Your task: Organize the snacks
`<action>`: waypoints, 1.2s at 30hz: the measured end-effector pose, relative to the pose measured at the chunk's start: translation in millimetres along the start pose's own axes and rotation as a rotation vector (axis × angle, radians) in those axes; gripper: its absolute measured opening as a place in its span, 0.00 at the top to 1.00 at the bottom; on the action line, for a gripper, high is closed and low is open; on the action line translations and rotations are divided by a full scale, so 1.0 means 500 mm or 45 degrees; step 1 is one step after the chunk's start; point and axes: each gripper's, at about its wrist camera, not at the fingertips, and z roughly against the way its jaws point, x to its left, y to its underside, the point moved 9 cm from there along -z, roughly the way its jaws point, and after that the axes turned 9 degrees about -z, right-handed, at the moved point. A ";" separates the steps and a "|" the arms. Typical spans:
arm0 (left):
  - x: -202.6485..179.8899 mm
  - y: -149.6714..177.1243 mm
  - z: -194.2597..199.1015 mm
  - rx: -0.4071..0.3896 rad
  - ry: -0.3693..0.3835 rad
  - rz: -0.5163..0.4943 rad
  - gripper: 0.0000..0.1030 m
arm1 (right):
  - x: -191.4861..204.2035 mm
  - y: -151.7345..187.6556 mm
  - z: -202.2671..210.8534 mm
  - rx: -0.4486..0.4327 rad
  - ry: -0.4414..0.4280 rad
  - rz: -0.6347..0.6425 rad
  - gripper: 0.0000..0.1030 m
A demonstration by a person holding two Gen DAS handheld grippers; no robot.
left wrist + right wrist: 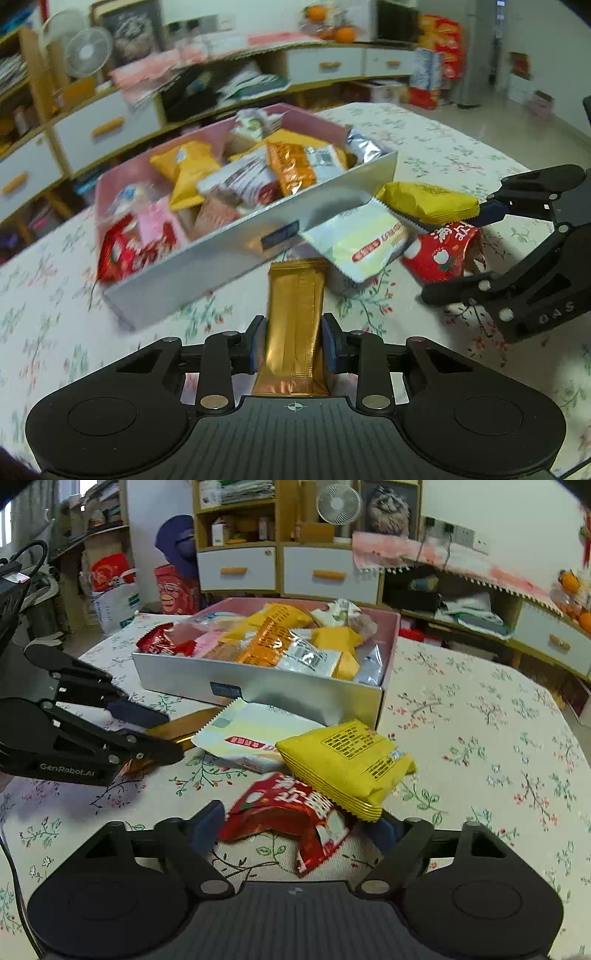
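Long gold foil snack bar (295,317) is clamped between the pads of the left gripper (293,343), before the silver snack box (236,254).

Right gripper (295,830) is held partly open around the red snack packet (291,812) and yellow packet (347,764), both lying on the floral tablecloth (480,738); contact cannot be told.

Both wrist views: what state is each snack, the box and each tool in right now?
Left tool: shut on the gold foil snack bar.
Right tool: jaws around the red snack packet, pads not pressing.
Yellow snack bag: lying on the red packet, outside the box.
White snack packet: flat on the floral tablecloth.
Silver cardboard box: open, filled with snacks.
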 end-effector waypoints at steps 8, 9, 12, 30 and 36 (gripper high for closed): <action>-0.006 0.054 0.053 0.114 -0.103 0.130 0.72 | 0.032 0.004 0.009 0.021 -0.056 0.007 0.62; -0.004 0.060 0.057 0.125 -0.119 0.149 0.72 | 0.040 0.007 0.011 0.025 -0.070 0.015 0.62; 0.007 0.077 0.072 0.154 -0.160 0.237 0.72 | 0.062 0.017 0.015 0.028 -0.089 0.047 0.61; 0.009 0.086 0.067 0.057 -0.151 0.251 0.42 | 0.099 0.037 0.034 0.058 -0.059 0.108 0.40; 0.010 0.084 0.063 0.083 -0.158 0.309 0.44 | 0.098 0.032 0.020 0.101 -0.028 0.066 0.40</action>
